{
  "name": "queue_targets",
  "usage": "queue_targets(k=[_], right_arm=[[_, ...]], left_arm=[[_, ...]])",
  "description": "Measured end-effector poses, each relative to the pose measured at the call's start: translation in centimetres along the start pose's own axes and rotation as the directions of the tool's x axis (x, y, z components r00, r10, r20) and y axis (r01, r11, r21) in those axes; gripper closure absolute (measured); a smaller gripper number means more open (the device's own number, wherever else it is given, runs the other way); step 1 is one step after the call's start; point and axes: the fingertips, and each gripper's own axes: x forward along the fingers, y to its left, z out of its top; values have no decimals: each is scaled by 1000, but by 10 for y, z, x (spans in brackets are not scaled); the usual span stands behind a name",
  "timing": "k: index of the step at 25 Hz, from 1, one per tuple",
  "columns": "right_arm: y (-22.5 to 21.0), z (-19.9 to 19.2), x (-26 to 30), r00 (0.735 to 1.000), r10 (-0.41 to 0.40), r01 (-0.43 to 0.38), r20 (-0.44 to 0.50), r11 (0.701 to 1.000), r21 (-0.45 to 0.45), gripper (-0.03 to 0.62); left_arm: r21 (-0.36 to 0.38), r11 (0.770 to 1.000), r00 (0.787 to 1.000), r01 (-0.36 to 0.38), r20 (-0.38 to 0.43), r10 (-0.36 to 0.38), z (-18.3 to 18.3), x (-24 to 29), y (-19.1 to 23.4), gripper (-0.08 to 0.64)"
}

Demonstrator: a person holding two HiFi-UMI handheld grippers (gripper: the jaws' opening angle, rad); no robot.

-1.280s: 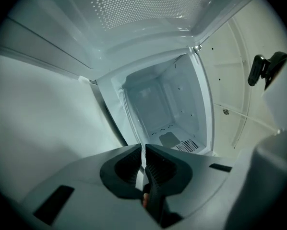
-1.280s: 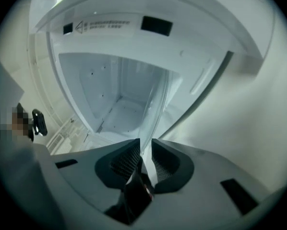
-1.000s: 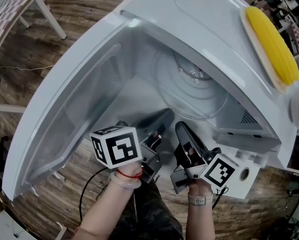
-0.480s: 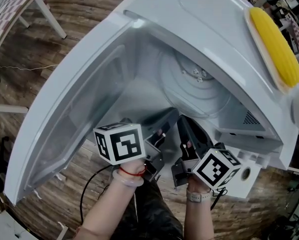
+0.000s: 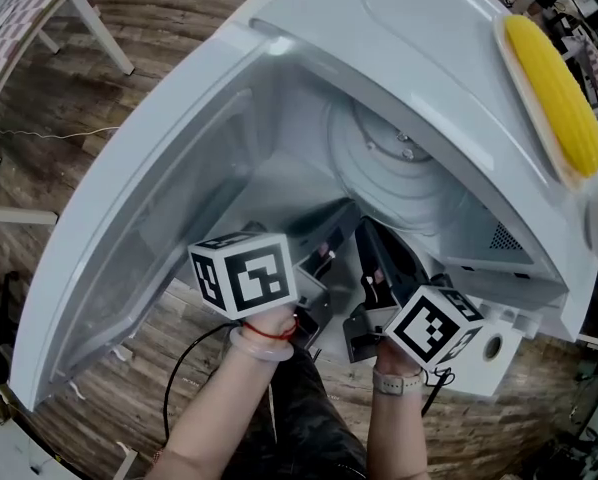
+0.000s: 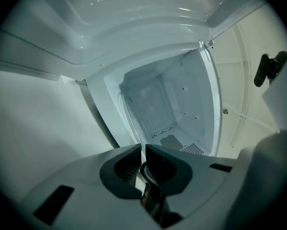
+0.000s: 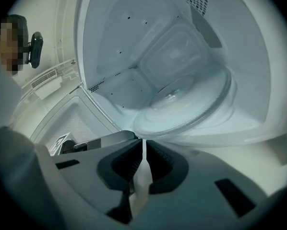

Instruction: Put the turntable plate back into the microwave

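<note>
The clear glass turntable plate (image 5: 399, 173) is inside the open white microwave (image 5: 419, 38), low over the cavity floor. My left gripper (image 5: 341, 220) and right gripper (image 5: 371, 236) reach in side by side at the plate's near edge. In the right gripper view the plate (image 7: 182, 104) spreads ahead, and the right gripper (image 7: 144, 145) is shut on its rim. In the left gripper view the left gripper (image 6: 143, 150) is shut on a thin glass edge, with the plate (image 6: 126, 121) seen almost edge-on against the cavity's back wall (image 6: 158, 104).
The microwave door (image 5: 149, 218) hangs open to the left. On top of the microwave an ear of yellow corn (image 5: 559, 88) lies on a pale dish (image 5: 517, 73). A small table (image 5: 39, 8) stands on the wooden floor (image 5: 159, 18) at the far left.
Both grippers have pushed forward into the cavity, carrying the plate deeper inside. Their marker cubes now sit closer to the microwave's opening.
</note>
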Motion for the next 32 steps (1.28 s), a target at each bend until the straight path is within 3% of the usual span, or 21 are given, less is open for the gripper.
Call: queue_targets(k=[14,20,24,29,32], right_arm=[[3,-7,3,1000,18,-19,-20,1000,-11,552],[8,-11,0,1000,28,-28,-8,999,-44,552],[11,-10,-5,999,48,-47,22,997,-66,552],[10,-8,-16,997,34,-25,76,993,-118,552],[14,-1,-27,990,31,-4,138,982,-191,552]], left_arm=[[21,999,999,-30,25,29,-1,-6,0,525],[64,997,998,-39,41,37,-7,-9,-4,525],[101,994,995,-39,93,30,-5,-15,-8,525],[198,978,989,-70,142,42,-6,-20,-14,525],[327,937,984,-126,162,76,-8,-23,-18,528]])
